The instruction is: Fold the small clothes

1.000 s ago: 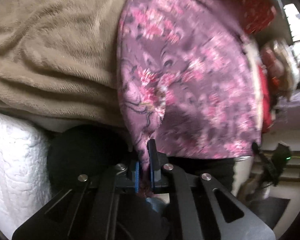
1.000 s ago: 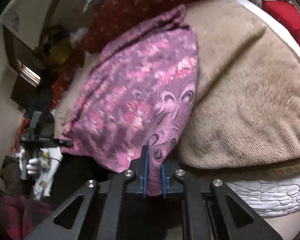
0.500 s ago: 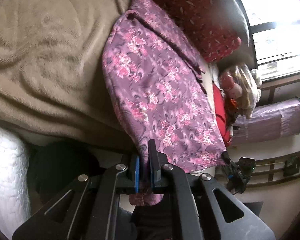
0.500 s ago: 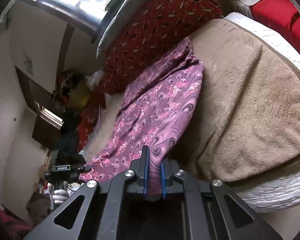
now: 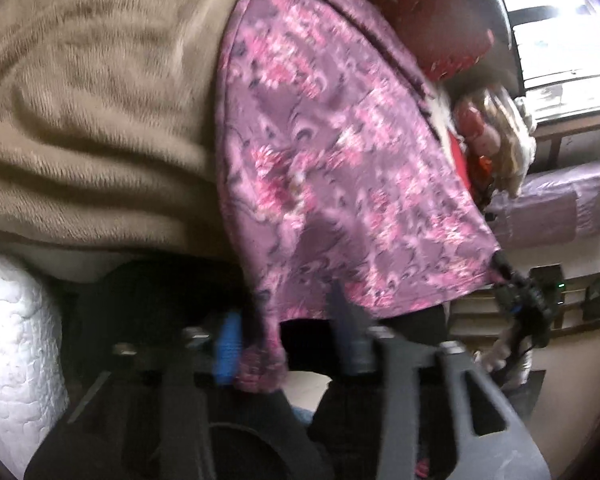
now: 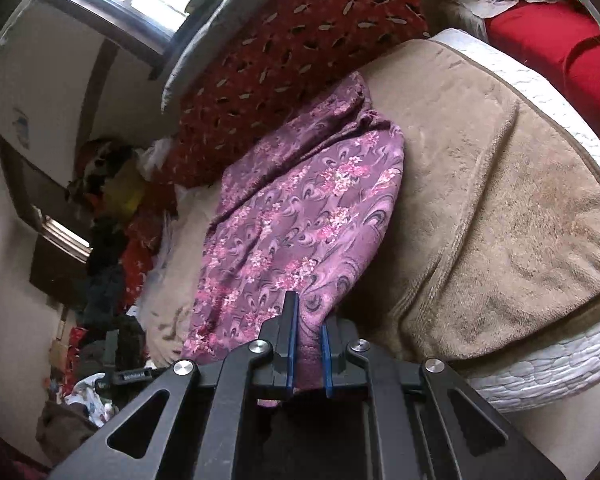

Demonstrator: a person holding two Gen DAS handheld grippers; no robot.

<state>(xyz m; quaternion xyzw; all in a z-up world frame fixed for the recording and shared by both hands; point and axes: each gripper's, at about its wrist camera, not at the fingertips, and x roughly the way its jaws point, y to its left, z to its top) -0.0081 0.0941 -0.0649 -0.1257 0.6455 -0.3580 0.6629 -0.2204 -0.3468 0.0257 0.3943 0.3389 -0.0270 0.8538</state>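
A purple garment with pink flowers (image 5: 332, 152) lies stretched over a tan fleece blanket (image 5: 92, 112) on the bed. In the left wrist view, my left gripper (image 5: 288, 332) is open, its fingers spread wide, and a corner of the garment hangs loose between them beside the left blue pad (image 5: 228, 344). The view is blurred. In the right wrist view, my right gripper (image 6: 308, 344) is shut on the near corner of the same garment (image 6: 300, 232). The right gripper also shows in the left wrist view (image 5: 520, 296), holding the garment's far corner.
A dark red patterned pillow (image 6: 300, 60) lies behind the garment. The white quilted mattress edge (image 6: 540, 368) shows under the tan blanket (image 6: 500, 200). Red fabric (image 6: 560, 48) lies at the far right. Piled clothes (image 6: 112, 220) and a window (image 5: 560, 32) are at the side.
My left gripper has opened and let go of the garment corner, which now hangs loose between its fingers. My right gripper has kept its hold.
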